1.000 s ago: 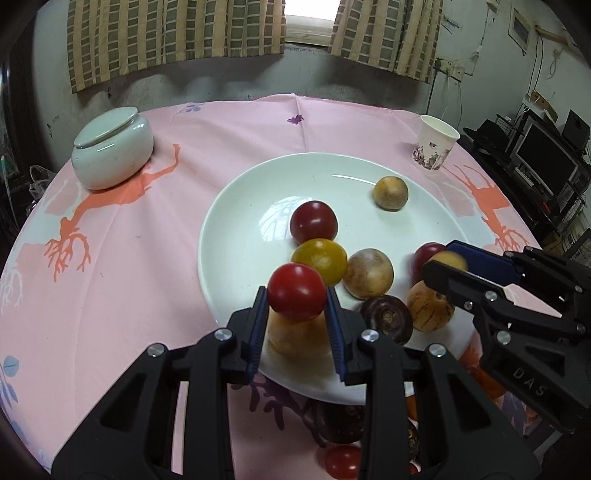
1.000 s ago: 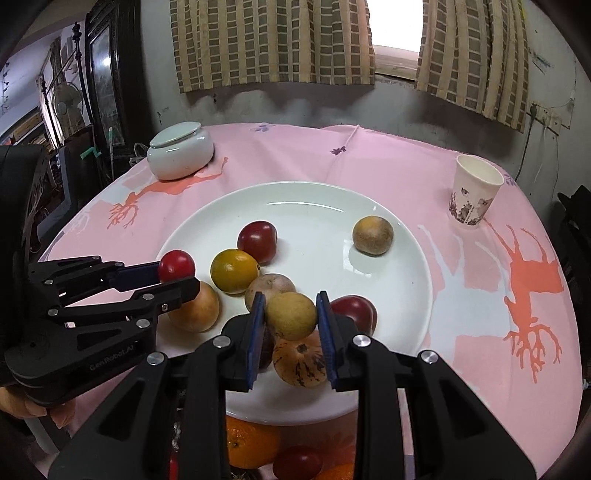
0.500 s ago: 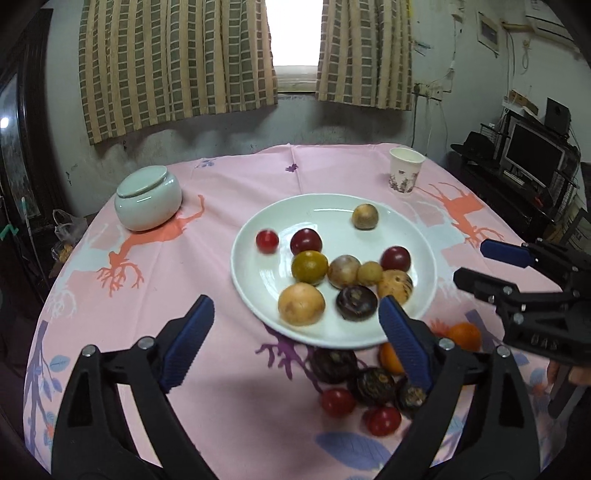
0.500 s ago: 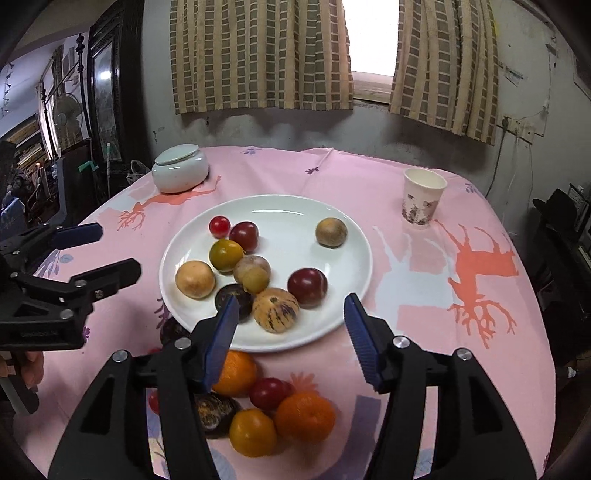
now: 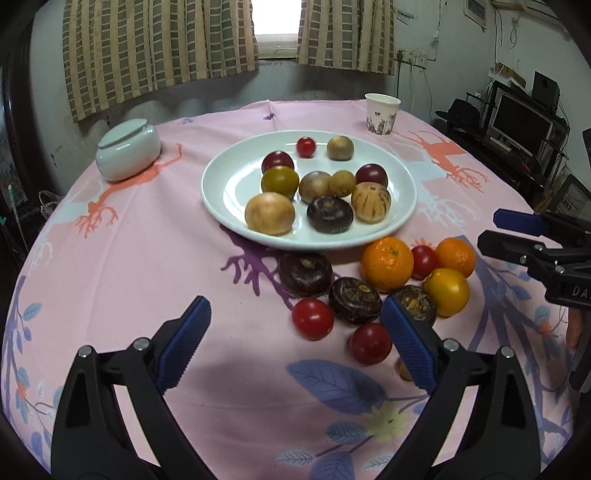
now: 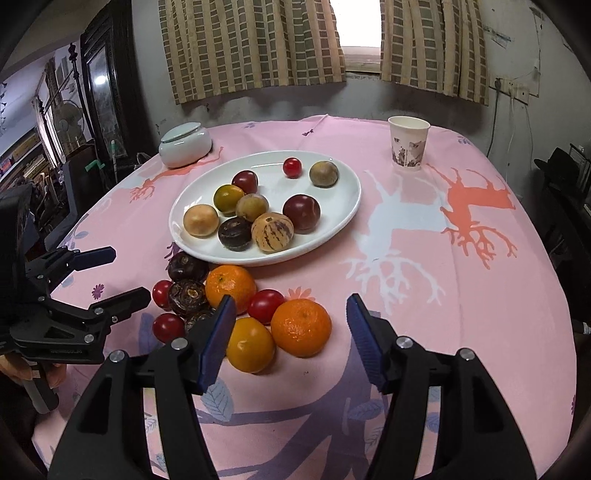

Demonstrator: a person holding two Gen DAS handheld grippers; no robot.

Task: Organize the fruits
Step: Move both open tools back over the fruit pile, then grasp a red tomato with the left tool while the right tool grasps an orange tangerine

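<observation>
Beside the plate point(image 5: 406, 177), bare tablecloth point(image 5: 122, 266)

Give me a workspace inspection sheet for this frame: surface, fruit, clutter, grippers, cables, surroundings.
Surface: round table under a pink printed tablecloth, no spills seen.
Job's things: white plate holds nine fruits, including a small red tomato lying apart near the far rim. Loose pile on the cloth near the plate's front edge: two oranges, a yellow fruit, red tomatoes and dark round fruits.
Clutter: lidded white jar and paper cup, both off the plate.
Grippers: left gripper wide open, fingers empty; right gripper open, fingers empty; both sets of jaws have just been opening.
Cables: wires hang on the right wall.
Surroundings: curtained window, monitor, mirrored cabinet.
</observation>
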